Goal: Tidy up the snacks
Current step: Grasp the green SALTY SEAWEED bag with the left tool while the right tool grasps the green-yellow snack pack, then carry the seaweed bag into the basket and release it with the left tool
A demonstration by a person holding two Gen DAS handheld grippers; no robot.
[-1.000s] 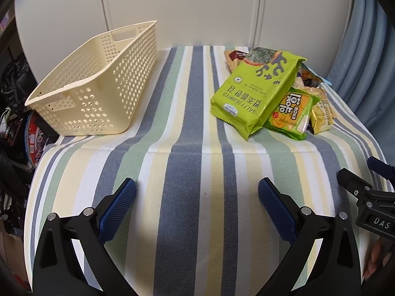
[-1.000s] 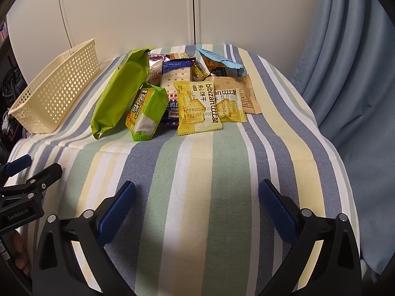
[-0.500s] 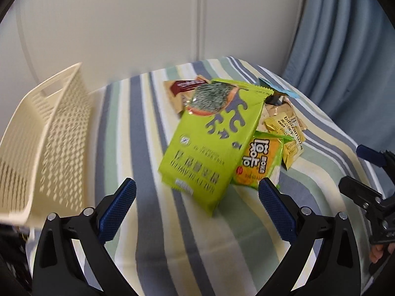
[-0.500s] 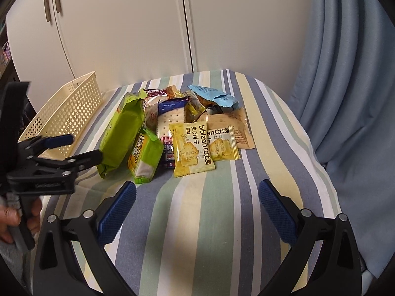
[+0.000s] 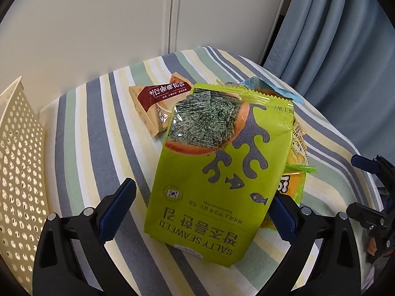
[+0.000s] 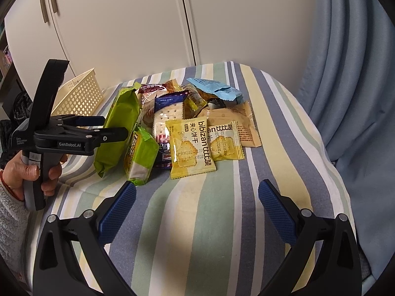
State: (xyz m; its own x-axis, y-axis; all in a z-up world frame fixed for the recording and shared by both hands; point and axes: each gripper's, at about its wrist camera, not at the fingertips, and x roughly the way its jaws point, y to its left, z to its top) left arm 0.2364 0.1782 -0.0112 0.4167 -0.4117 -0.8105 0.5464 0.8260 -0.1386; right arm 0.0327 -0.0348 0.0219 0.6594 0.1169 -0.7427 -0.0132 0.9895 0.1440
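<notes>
A pile of snack packets lies on the striped cloth (image 6: 222, 197). The big green seaweed bag (image 5: 217, 172) fills the left wrist view, its lower end between the open fingers of my left gripper (image 5: 201, 194), which do not clamp it. A brown packet (image 5: 160, 98) lies behind it. In the right wrist view the left gripper (image 6: 114, 125) reaches the seaweed bag (image 6: 118, 128) from the left. My right gripper (image 6: 197, 188) hangs open over bare cloth, short of a yellow bibizan packet (image 6: 190, 145) and a small green pack (image 6: 140, 155).
The cream perforated basket (image 5: 17, 172) stands at the table's left; it also shows as basket (image 6: 79, 96). A hand (image 6: 27, 172) holds the left tool. Blue curtain (image 6: 345, 74) hangs on the right, white cupboard doors (image 6: 148, 24) behind. The right gripper (image 5: 370, 187) shows at the edge.
My left gripper has swung right, away from the basket, and closed in on the seaweed bag until its fingers straddle the bag's end. The right gripper has drawn back and risen slightly.
</notes>
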